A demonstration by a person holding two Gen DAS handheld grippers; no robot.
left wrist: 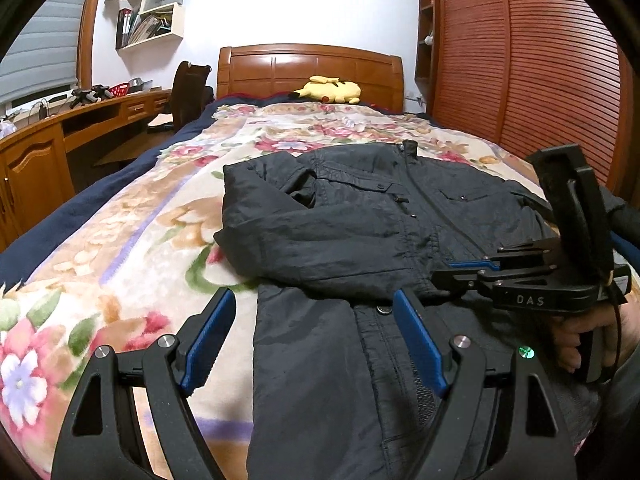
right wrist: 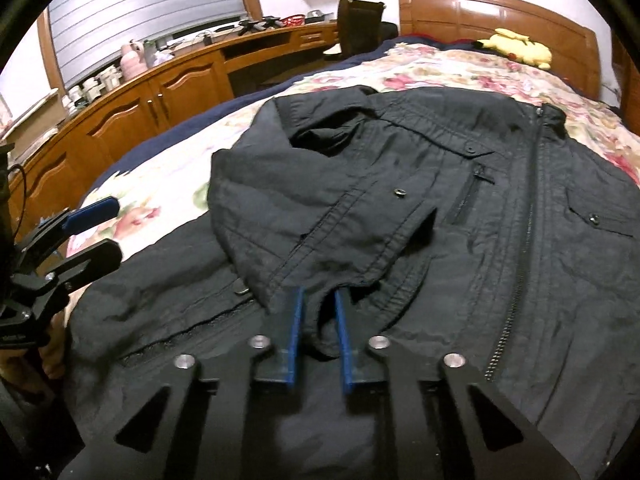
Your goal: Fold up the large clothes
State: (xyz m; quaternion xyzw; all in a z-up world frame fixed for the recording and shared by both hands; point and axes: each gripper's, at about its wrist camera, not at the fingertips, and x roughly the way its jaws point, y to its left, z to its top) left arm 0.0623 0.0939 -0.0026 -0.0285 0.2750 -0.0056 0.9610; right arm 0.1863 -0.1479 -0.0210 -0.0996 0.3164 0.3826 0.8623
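A black zip-front jacket [left wrist: 360, 216] lies front up on the floral blanket [left wrist: 132, 240] of a bed. One sleeve [right wrist: 304, 216] is folded across its chest. My right gripper [right wrist: 319, 312] is shut on the cuff end of that sleeve, with a fold of black cloth pinched between the blue pads [right wrist: 297, 320]. It also shows from the side in the left wrist view, where the right gripper [left wrist: 472, 270] rests low on the jacket with a hand behind it. My left gripper [left wrist: 316, 320] is open over the jacket's near left edge, one finger above the blanket, holding nothing. The left gripper [right wrist: 80, 232] appears at the far left.
A yellow plush toy [left wrist: 328, 90] lies by the wooden headboard [left wrist: 308, 66]. A wooden desk [left wrist: 60, 128] with a chair [left wrist: 188, 92] runs along the left of the bed. A slatted wardrobe [left wrist: 520, 60] stands on the right.
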